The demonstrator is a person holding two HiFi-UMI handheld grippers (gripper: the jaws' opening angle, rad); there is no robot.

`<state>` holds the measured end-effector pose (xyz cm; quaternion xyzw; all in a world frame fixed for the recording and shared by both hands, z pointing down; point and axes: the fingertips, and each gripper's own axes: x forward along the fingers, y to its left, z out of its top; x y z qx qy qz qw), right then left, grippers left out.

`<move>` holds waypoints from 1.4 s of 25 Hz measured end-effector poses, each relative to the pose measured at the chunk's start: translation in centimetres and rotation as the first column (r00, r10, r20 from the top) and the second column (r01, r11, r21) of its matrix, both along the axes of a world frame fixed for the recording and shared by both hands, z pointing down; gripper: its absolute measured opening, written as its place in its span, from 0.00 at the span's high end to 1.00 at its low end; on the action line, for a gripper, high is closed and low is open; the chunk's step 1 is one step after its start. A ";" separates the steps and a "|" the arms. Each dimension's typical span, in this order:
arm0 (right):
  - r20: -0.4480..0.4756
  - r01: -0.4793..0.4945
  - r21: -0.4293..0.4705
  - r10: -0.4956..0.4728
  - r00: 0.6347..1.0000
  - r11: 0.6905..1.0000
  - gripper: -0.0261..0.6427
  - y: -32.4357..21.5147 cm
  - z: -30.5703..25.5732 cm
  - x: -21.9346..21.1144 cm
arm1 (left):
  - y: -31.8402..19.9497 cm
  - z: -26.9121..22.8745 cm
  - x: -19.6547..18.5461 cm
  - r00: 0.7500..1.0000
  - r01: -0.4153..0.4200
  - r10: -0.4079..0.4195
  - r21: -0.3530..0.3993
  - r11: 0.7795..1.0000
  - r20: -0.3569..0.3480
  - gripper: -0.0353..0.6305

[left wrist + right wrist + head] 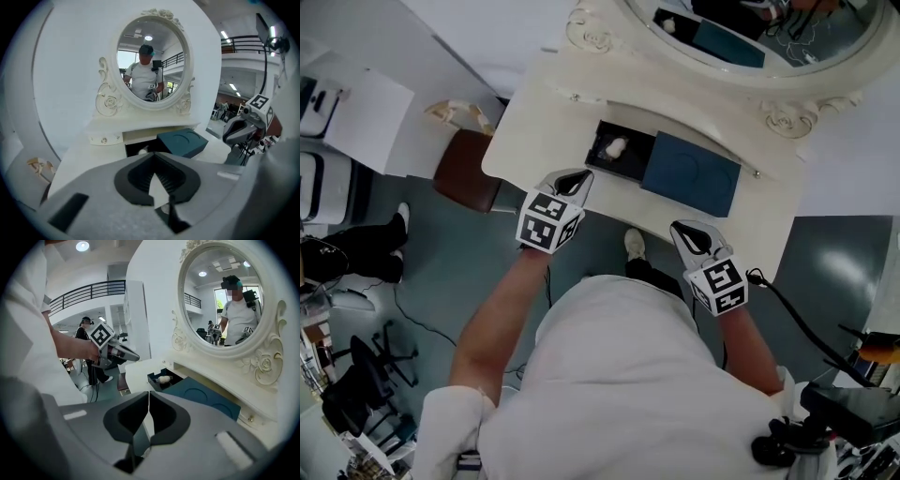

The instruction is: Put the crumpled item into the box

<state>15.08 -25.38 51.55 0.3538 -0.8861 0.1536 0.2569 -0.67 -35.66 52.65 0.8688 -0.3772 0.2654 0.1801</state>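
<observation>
A white crumpled item (pixel 616 147) lies inside the open black box (pixel 639 155) on the cream dressing table (pixel 534 141). The box's dark teal lid (pixel 690 174) lies flat just right of it. My left gripper (pixel 578 175) hovers at the table's near edge, short of the box, jaws shut and empty. My right gripper (pixel 686 228) hangs off the table's front edge below the lid, also shut with nothing in it. The left gripper view looks past its closed jaws (pixel 153 159) at the box (pixel 138 149) and lid (pixel 183 142). The right gripper view shows the item (pixel 164 379) in the box.
An oval mirror (pixel 750 28) in an ornate frame stands at the table's back. A brown stool (pixel 467 171) sits at the table's left end. A black cable (pixel 797 314) trails on the floor at right. Desks and chairs fill the far left.
</observation>
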 end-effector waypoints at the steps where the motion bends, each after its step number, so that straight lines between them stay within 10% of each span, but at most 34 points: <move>1: -0.004 0.001 0.006 -0.001 1.000 1.000 0.95 0.6 -0.2 -0.7 | 1.1 -0.5 -0.8 1.000 0.003 -0.003 0.004 1.000 -0.016 0.95; 16: -0.024 -0.023 0.032 0.023 0.999 0.999 0.96 11.3 -2.0 -9.3 | 16.5 -6.2 -7.8 0.971 -0.077 0.086 0.049 0.996 -0.224 0.94; 35: -0.049 0.008 0.063 -0.005 0.999 0.998 0.96 17.7 -2.9 -14.2 | 26.3 -8.0 -11.5 0.951 -0.120 0.137 0.079 0.990 -0.276 0.94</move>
